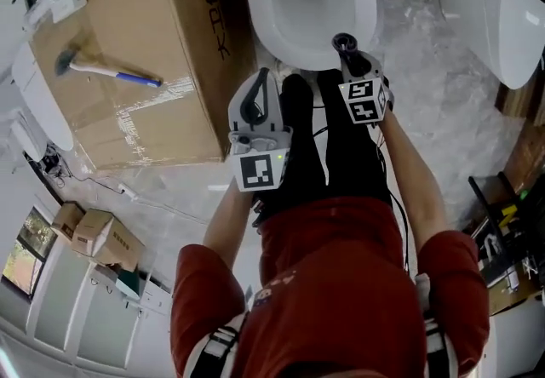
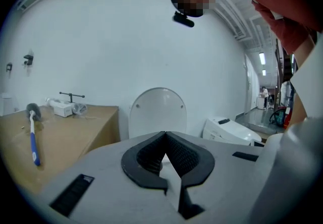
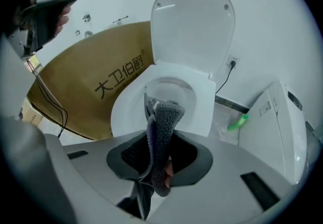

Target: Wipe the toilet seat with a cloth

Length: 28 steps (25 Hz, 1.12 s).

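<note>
The white toilet (image 1: 260, 6) stands at the top of the head view with its seat (image 3: 125, 109) down and its lid (image 3: 194, 21) raised against the wall. My right gripper (image 1: 345, 46) hovers over the seat's near rim, pointing steeply down, shut on a grey cloth (image 3: 164, 117) that sticks out past the jaws. In the right gripper view that gripper (image 3: 157, 140) looks down into the bowl. My left gripper (image 1: 261, 77) is held to the left of the right one, short of the toilet. Its jaws (image 2: 165, 136) are shut with nothing between them, and it faces the lid (image 2: 157, 112).
A big cardboard box (image 1: 136, 44) stands against the toilet's left side with a blue-handled tool (image 1: 106, 70) on top. A second toilet (image 1: 502, 2) sits to the right, with a green bottle (image 3: 237, 122) on the floor between. Small boxes (image 1: 94, 231) lie at lower left.
</note>
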Motion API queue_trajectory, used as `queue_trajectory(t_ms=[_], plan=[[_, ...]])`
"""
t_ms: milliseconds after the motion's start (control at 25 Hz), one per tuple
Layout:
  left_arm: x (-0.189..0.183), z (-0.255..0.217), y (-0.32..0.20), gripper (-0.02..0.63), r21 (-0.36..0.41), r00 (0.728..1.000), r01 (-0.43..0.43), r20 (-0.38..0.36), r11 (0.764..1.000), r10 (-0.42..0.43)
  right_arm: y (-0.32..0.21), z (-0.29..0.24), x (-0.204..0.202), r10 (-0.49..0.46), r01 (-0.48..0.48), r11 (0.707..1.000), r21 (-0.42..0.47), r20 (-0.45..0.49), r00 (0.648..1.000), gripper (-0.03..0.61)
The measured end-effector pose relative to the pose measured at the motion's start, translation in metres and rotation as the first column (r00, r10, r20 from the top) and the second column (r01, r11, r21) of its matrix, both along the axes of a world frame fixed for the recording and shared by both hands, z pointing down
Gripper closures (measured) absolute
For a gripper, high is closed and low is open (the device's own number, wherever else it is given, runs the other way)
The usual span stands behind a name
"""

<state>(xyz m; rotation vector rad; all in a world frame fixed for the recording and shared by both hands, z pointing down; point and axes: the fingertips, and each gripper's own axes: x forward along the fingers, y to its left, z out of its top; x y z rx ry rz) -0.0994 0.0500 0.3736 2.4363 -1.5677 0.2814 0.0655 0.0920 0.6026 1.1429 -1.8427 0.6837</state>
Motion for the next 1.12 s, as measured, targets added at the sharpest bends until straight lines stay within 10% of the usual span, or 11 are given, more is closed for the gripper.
queue_trajectory(t_ms=[360,560,1120], plan=[[-0.019,-0.135,-0.026,0.601,0.139,0.997,0.076,0.003,0.987,-0.078,-0.011,-0.170,0.035,0.108,-0.119,0.982,0.146,0.081,0.991,0.492],[-0.020,-0.220,-0.057,0.601,0.238,0.996,0.085,0.012,0.967,-0.091,-0.051,-0.279,0.050,0.172,-0.221,0.923,0.316,0.176,0.969,0.492],[-0.014,-0.357,-0.065,0.601,0.314,0.995,0.064,-0.095,0.947,-0.036,-0.082,-0.586,0.061,0.040,-0.375,0.493,0.785,0.410,0.911,0.492]])
